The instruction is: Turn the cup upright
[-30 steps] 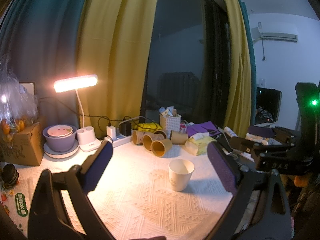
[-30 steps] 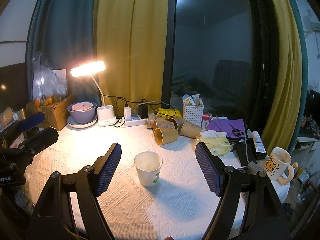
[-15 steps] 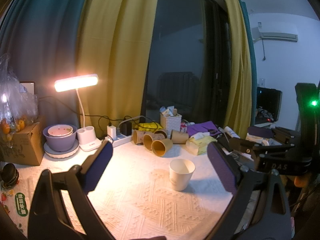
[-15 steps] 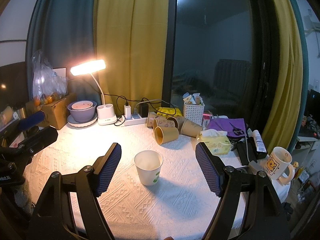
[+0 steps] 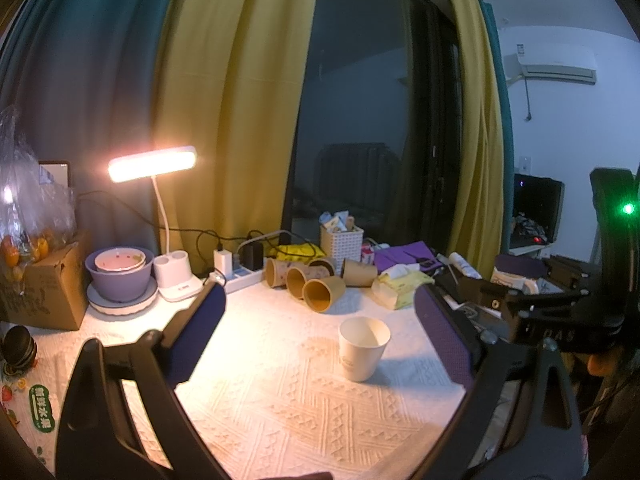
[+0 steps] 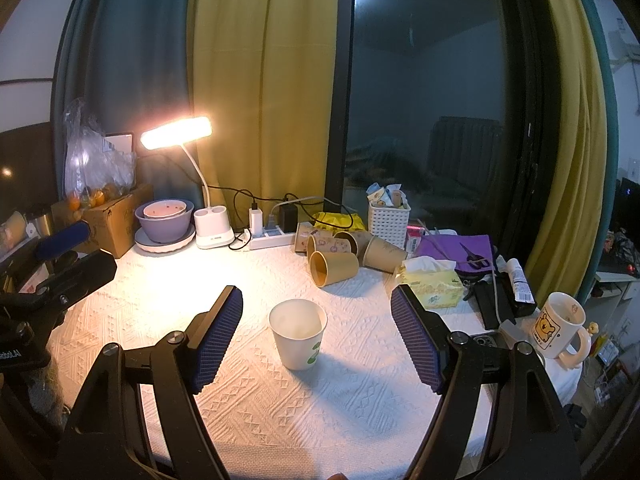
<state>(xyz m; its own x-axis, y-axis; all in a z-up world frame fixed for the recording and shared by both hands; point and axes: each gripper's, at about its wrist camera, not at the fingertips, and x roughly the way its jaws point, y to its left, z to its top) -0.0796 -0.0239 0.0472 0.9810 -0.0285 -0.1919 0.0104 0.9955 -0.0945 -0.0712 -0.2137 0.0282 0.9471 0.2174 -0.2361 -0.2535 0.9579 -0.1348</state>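
A white paper cup [image 5: 363, 347] stands upright on the white textured tablecloth [image 5: 280, 400], mouth up. It also shows in the right wrist view [image 6: 298, 338], with a green print on its side. My left gripper [image 5: 320, 332] is open and empty, held back from the cup, which sits between its pads and nearer the right one. My right gripper [image 6: 316, 336] is open and empty, and the cup stands between its pads, a little beyond them. The right gripper's body [image 5: 560, 320] shows at the right of the left wrist view.
Several brown paper cups [image 6: 334, 266] lie on their sides behind the white cup. A lit desk lamp [image 6: 176, 138], purple bowls [image 6: 164, 220], a power strip [image 6: 272, 238], a white basket [image 6: 389, 218], a tissue pack [image 6: 434, 284] and a bear mug [image 6: 558, 326] ring the table.
Nothing has moved apart from a slight drift of both views; the cup stands in the same place and both grippers stay open.
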